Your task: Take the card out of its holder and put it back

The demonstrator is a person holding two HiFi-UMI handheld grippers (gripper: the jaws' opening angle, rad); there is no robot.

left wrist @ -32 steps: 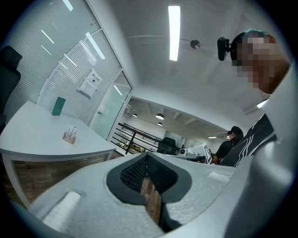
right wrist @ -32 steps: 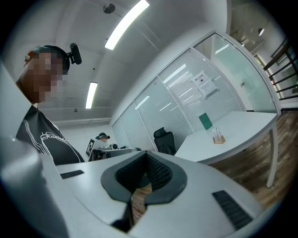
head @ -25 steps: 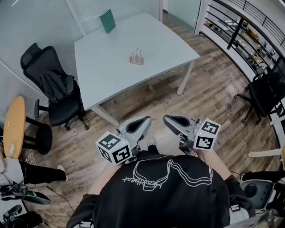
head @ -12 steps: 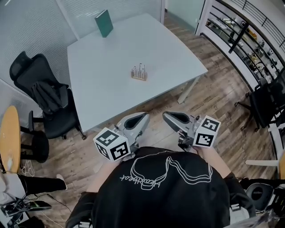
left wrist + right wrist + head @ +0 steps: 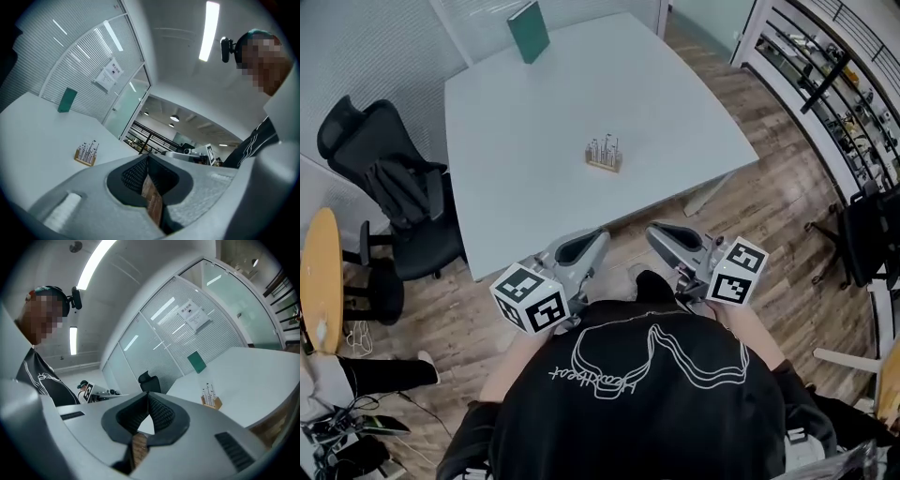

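A small wooden holder [image 5: 604, 156] with several thin upright pieces stands near the middle of the white table [image 5: 516, 178]. I cannot pick out a single card in it. The holder also shows in the left gripper view [image 5: 86, 155] and in the right gripper view [image 5: 211, 399]. My left gripper [image 5: 600, 237] and right gripper [image 5: 654, 232] are held close to the person's chest, short of the table's near edge. Both point toward the table. The left gripper [image 5: 147, 157] has its jaws together with nothing in them. The right gripper [image 5: 148, 396] is likewise shut and empty.
A green book-like object [image 5: 528, 30] stands upright at the table's far end. A black office chair [image 5: 394, 183] with a jacket sits at the table's left. An orange round top [image 5: 319, 267] is further left. A railing and another dark chair [image 5: 874, 230] are on the right. The floor is wood.
The table and the holder have come nearer and lower in the head view as the person walks up. Both grippers stay shut at the chest.
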